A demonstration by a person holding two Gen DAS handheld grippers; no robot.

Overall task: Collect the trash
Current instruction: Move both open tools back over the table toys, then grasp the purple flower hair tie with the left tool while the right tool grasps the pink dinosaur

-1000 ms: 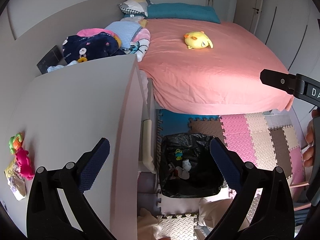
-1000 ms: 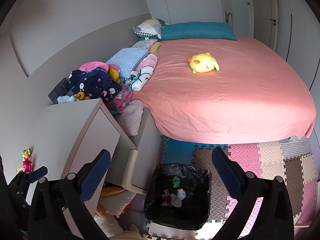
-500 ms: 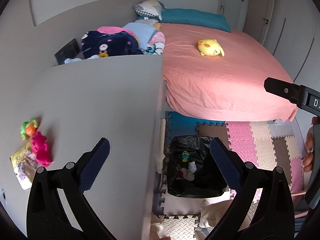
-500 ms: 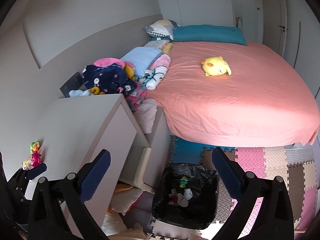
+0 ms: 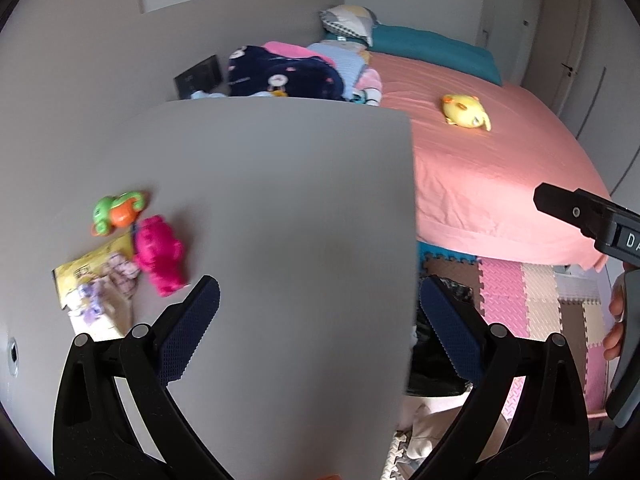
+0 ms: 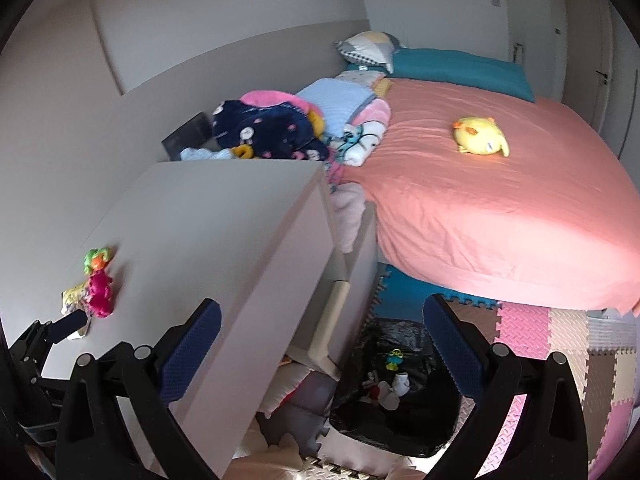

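Blue-padded left tongs (image 5: 320,326) and right tongs (image 6: 322,336) gape empty

Both the left claw (image 5: 316,320) and right claw (image 6: 320,334) gape wide, holding nothing.

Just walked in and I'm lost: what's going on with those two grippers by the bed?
A person holds a gripper in each hand, collecting trash in a bedroom. Both are open and hold nothing. The left gripper is over the grey dresser top, where a yellow wrapper, a pink toy and a green-and-orange toy lie. The right gripper hangs above the floor, where a black-lined trash bin already has a few scraps in it.
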